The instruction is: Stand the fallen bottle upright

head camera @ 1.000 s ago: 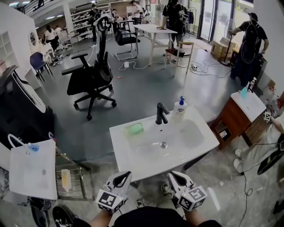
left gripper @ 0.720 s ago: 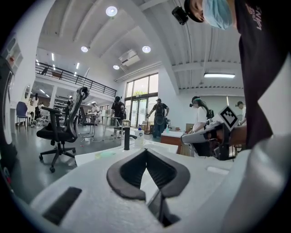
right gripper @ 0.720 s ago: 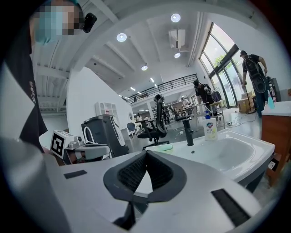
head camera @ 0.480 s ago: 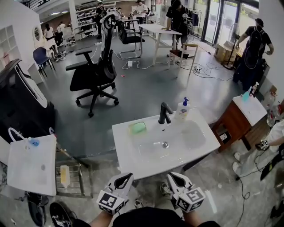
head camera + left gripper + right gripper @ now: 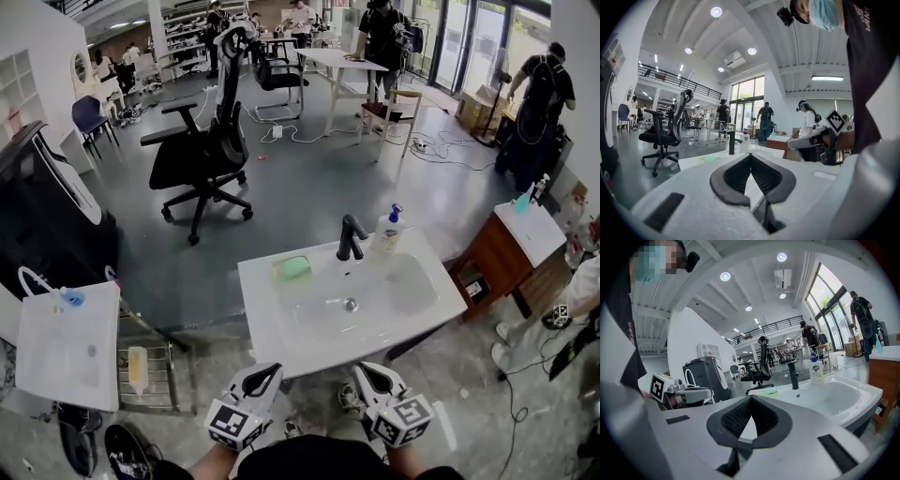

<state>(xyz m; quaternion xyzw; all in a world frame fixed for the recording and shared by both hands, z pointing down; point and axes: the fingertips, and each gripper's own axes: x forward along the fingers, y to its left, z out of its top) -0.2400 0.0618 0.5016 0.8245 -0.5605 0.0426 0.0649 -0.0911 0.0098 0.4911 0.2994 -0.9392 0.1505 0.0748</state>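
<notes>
hovering left gripper (image 5: 266, 372) and right gripper (image 5: 362, 371), jaws clenched empty, before the washbasin (image 5: 255, 292) bearing an upright pump bottle (image 5: 385, 232).

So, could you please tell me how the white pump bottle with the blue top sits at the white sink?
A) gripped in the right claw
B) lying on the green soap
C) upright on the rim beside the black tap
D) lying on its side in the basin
C: the white pump bottle with the blue top stands upright on the rim of the white sink, just right of the black tap in the head view.
</notes>
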